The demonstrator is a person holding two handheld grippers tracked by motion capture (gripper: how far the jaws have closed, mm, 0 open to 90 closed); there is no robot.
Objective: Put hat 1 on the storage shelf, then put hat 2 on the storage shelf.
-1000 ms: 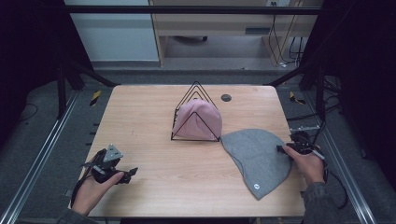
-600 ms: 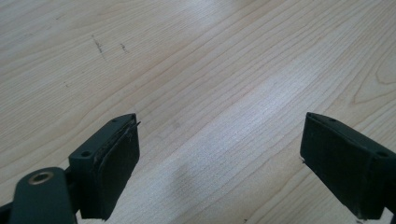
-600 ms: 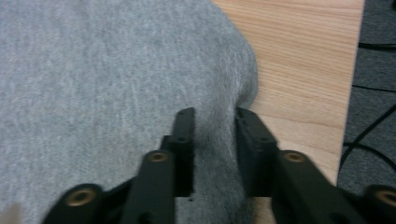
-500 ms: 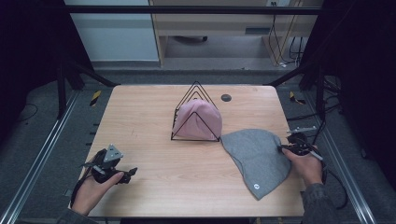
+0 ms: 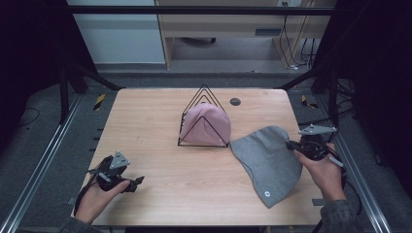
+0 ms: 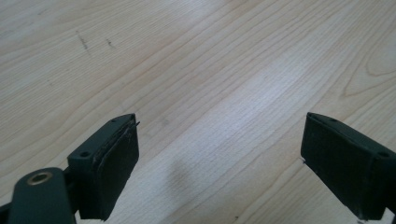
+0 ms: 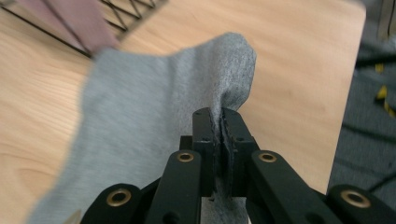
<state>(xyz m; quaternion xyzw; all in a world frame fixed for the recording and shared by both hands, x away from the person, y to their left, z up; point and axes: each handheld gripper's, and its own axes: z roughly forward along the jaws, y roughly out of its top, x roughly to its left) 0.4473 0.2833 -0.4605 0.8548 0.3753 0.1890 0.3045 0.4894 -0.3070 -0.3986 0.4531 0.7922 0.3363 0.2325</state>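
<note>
Two tongs — right tongs clamped on grey beanie, left tongs wide open, empty.

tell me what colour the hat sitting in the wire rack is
Pink. The hat in the black wire rack shows best in the high view.

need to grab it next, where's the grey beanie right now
In the high view the grey beanie lies at the table's right, just right of the wire rack, its far edge pinched in the right gripper.
</note>
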